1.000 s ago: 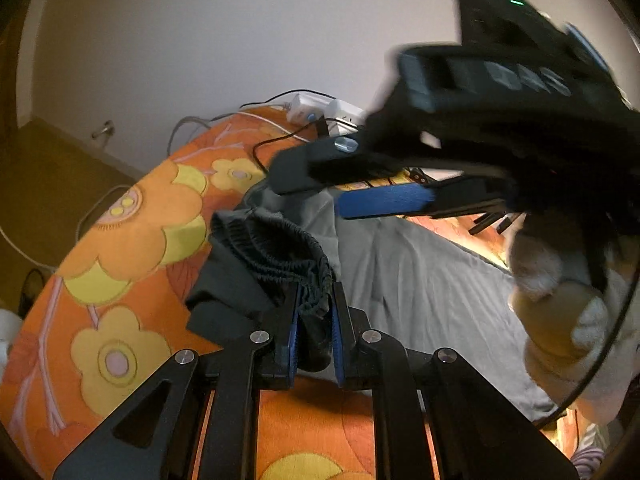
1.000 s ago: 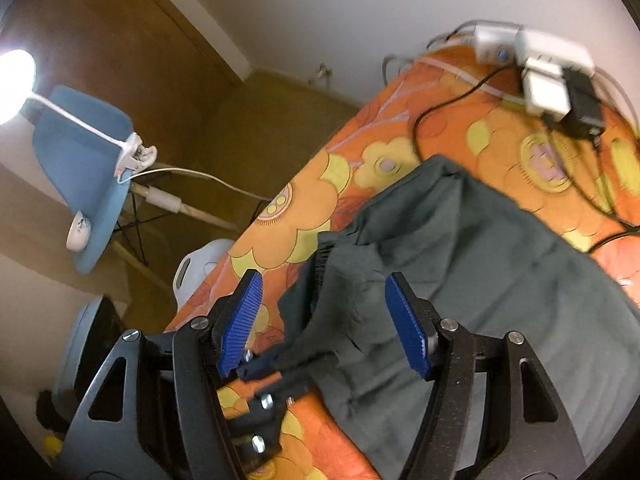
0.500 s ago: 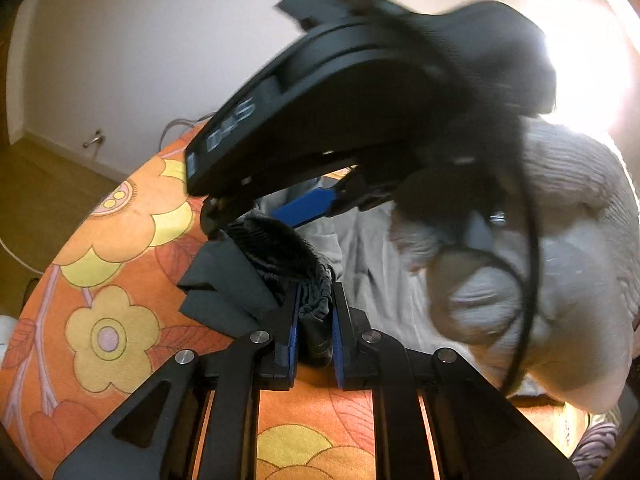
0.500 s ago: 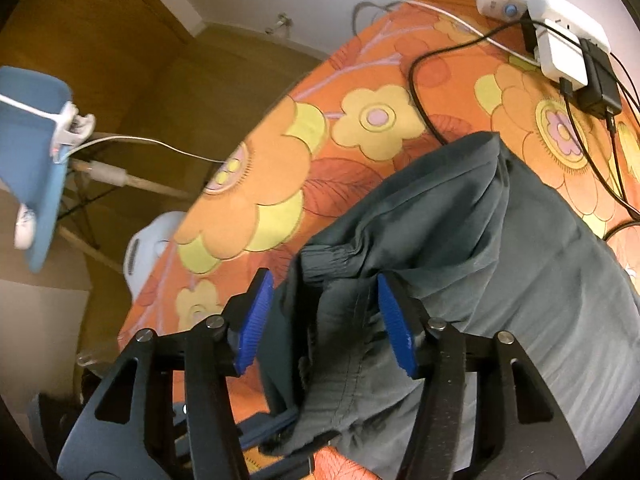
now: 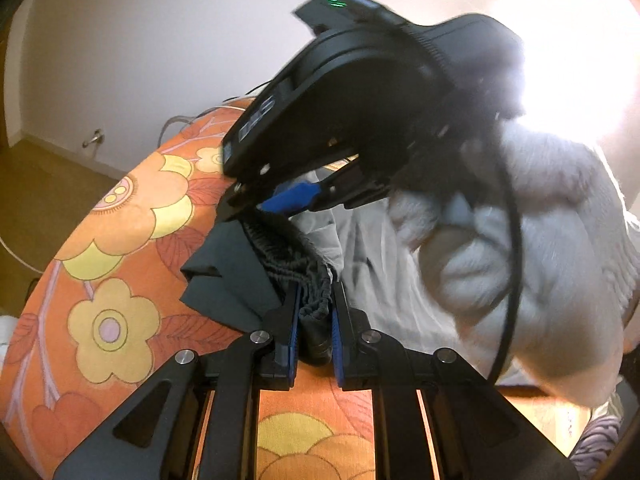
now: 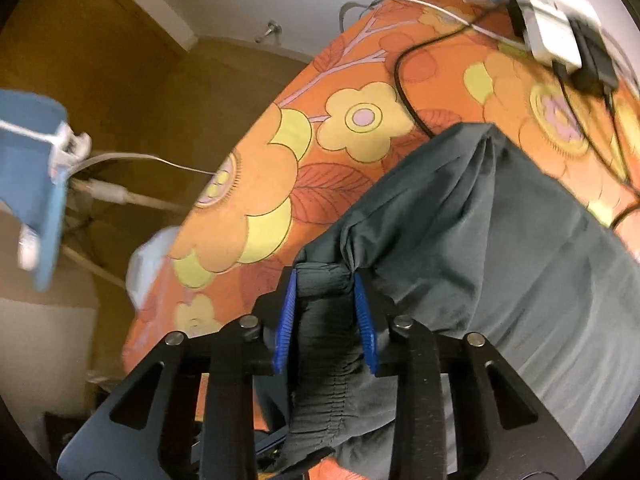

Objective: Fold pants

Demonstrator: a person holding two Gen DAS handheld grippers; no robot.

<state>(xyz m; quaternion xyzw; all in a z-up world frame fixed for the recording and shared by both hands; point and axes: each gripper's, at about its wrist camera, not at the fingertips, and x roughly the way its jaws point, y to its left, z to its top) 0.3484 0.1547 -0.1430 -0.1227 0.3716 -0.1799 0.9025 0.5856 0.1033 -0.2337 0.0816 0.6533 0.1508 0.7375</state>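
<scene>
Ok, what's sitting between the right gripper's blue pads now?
The pants' gathered elastic waistband, bunched between the right gripper's just-closing pads, seen in the right wrist view.

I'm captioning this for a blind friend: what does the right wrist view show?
The right gripper, its blue jaws just closing, pinches the waistband of dark green pants on an orange flowered cover.

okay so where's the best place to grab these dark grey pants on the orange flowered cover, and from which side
Grip the dark grey pants at the gathered elastic waistband, coming down from above. It is the thickest ridge, bunched up off the orange flowered cover. The left gripper already pinches it; the right gripper's jaws have just been closing around it.
</scene>
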